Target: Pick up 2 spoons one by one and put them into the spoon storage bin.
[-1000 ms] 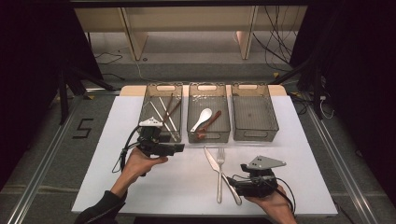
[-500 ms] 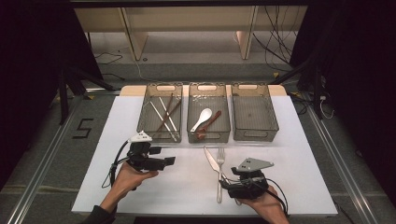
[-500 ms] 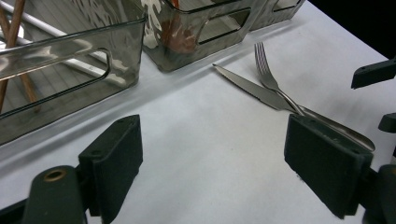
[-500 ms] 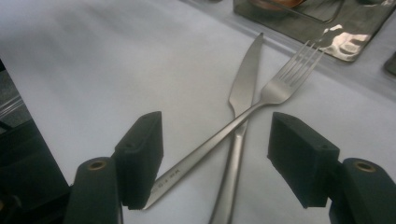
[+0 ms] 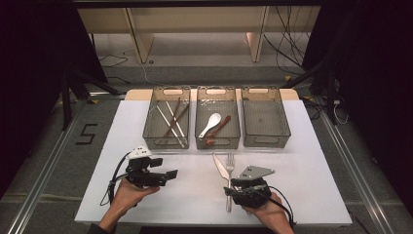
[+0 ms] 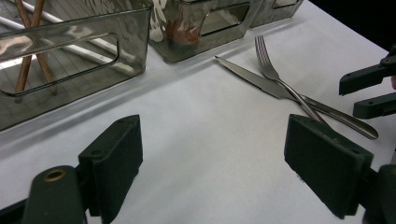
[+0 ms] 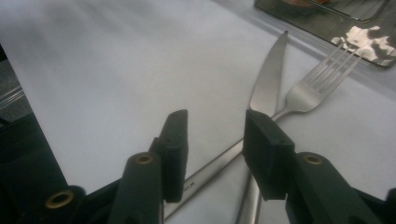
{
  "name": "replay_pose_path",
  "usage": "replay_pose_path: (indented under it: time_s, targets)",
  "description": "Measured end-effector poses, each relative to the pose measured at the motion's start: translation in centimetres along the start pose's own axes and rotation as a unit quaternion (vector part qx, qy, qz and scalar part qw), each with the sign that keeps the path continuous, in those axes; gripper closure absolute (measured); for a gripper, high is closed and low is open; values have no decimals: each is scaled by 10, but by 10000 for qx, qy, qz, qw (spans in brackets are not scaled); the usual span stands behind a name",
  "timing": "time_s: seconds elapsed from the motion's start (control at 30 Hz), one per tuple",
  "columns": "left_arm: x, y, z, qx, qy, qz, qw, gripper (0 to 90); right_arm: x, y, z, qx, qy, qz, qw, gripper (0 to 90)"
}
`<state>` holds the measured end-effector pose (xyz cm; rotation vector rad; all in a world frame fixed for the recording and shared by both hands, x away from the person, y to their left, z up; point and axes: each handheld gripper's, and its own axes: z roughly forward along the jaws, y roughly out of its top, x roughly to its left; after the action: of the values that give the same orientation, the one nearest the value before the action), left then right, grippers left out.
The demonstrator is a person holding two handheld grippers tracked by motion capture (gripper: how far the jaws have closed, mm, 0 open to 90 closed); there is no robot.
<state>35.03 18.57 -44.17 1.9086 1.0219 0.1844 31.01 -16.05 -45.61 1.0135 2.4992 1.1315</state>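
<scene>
A steel knife and fork lie crossed on the white table, in front of the middle bin. My right gripper sits low over their handles with its jaws pointing left. In the right gripper view the jaws have just been closing and straddle the crossing of the knife and fork handles, with a gap left at each pad. My left gripper hovers at the front left, pointing right, open with bare table between its jaws. It looks toward the knife and fork.
Three smoky clear bins stand in a row at the back. The left bin holds chopsticks. The middle bin holds a white spoon and a brown one. The right bin has nothing in it. Dark floor surrounds the table.
My left gripper has drawn back from the bins toward the near edge. My right gripper has slid left over the cutlery handles and its jaws have narrowed.
</scene>
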Motion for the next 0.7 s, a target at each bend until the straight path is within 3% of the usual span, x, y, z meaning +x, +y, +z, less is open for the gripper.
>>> replay_pose_path:
  time_s: [0.3, 0.7]
  targets:
    - [-3, -6, -3, -98, -40, 53, 9999, 188, 5, 2, 12, 134, 110, -119, 9998, 794]
    - [-4, -6, 1, -72, 9, 111, 9999, 188, 14, -1, 28, 463, 162, -240, 9985, 887]
